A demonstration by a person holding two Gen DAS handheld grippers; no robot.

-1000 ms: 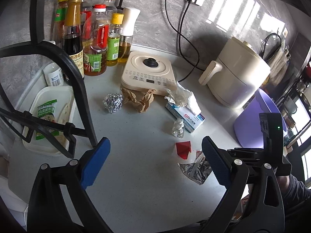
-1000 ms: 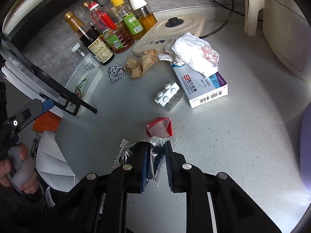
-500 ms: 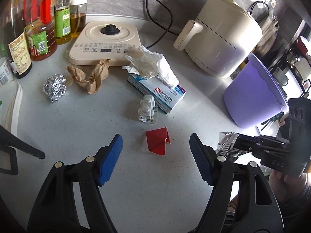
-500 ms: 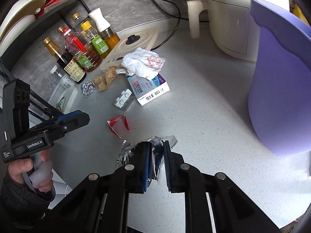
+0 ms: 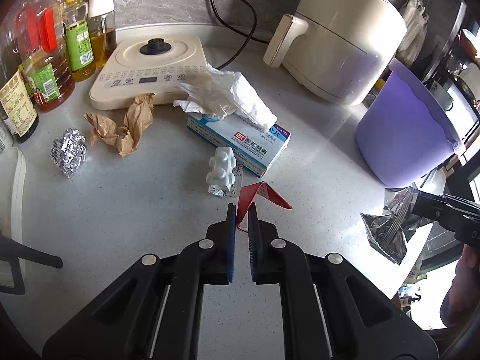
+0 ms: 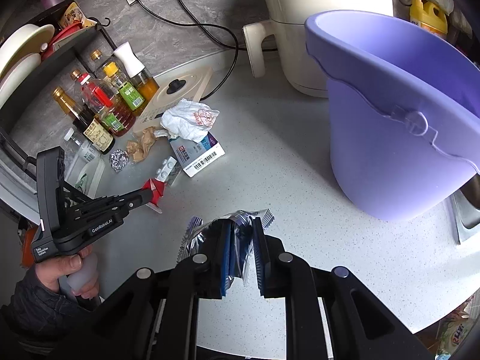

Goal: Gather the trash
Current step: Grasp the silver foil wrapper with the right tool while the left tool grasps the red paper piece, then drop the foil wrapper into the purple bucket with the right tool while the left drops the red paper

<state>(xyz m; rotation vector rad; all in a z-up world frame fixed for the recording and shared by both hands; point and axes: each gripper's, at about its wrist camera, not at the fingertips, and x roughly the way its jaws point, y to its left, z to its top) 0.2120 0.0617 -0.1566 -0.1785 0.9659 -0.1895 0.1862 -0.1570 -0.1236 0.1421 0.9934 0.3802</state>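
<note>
My left gripper (image 5: 241,210) is shut on a red paper scrap (image 5: 261,195) at the middle of the counter; it also shows in the right wrist view (image 6: 154,191). My right gripper (image 6: 242,228) is shut on a silver foil wrapper (image 6: 237,234), held above the counter left of the purple bucket (image 6: 399,138); the wrapper also shows in the left wrist view (image 5: 387,228). Beyond lie a white pill blister (image 5: 222,169), a medicine box (image 5: 240,138) with a crumpled white tissue (image 5: 228,96) on it, brown crumpled paper (image 5: 120,126) and a foil ball (image 5: 68,151).
A cream induction cooker (image 5: 150,69) and a cream air fryer (image 5: 339,42) stand at the back with cables. Oil and sauce bottles (image 5: 48,60) line the back left. A white tray (image 6: 87,177) and a dish rack (image 6: 27,60) are at the left. A sink edge (image 6: 465,216) lies right of the bucket.
My left gripper has moved forward and shut on the red scrap. My right gripper has carried the foil wrapper right, toward the purple bucket.
</note>
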